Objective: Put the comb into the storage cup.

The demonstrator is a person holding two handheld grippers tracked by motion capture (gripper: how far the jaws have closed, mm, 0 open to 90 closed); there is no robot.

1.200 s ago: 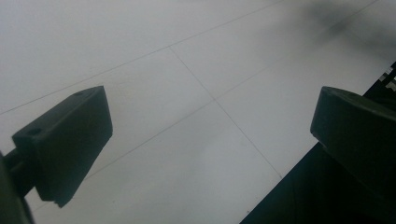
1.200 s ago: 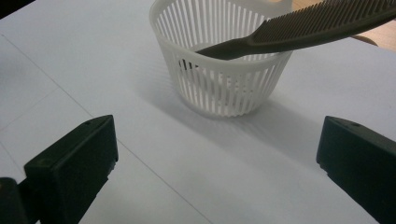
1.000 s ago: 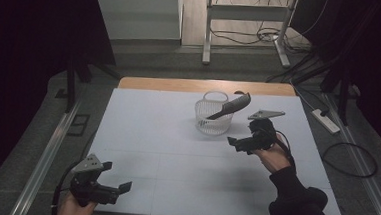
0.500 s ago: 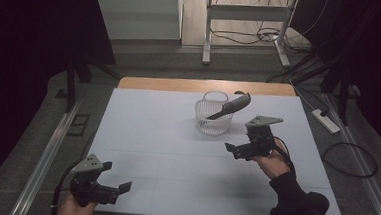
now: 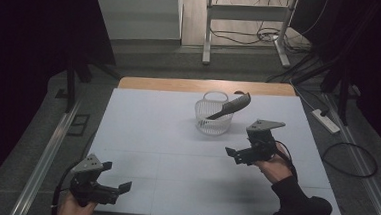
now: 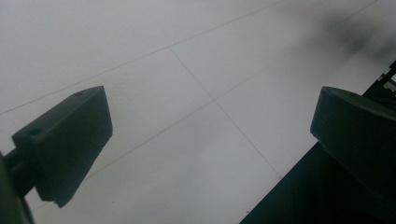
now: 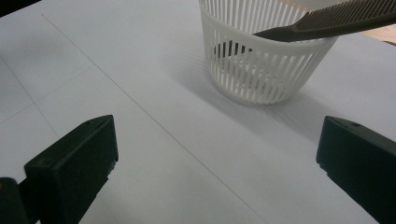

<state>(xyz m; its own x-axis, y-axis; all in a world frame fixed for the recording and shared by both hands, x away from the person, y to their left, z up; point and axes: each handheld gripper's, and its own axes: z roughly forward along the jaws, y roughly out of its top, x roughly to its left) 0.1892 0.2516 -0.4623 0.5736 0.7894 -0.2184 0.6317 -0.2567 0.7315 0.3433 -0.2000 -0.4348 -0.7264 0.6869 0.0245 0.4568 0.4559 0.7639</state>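
— Both jaws pairs, how do they stand?
— Wide apart, nothing between: right gripper near the basket, left gripper at the table near edge.
— How many things?
— One basket, one comb leaning inside it. Nothing blocks the way.

Basket stood on surface, toward far edge. Comb leaned in basket, end jutting over right rim. Right tool near basket's right-front; left tool at near-left corner, well apart.
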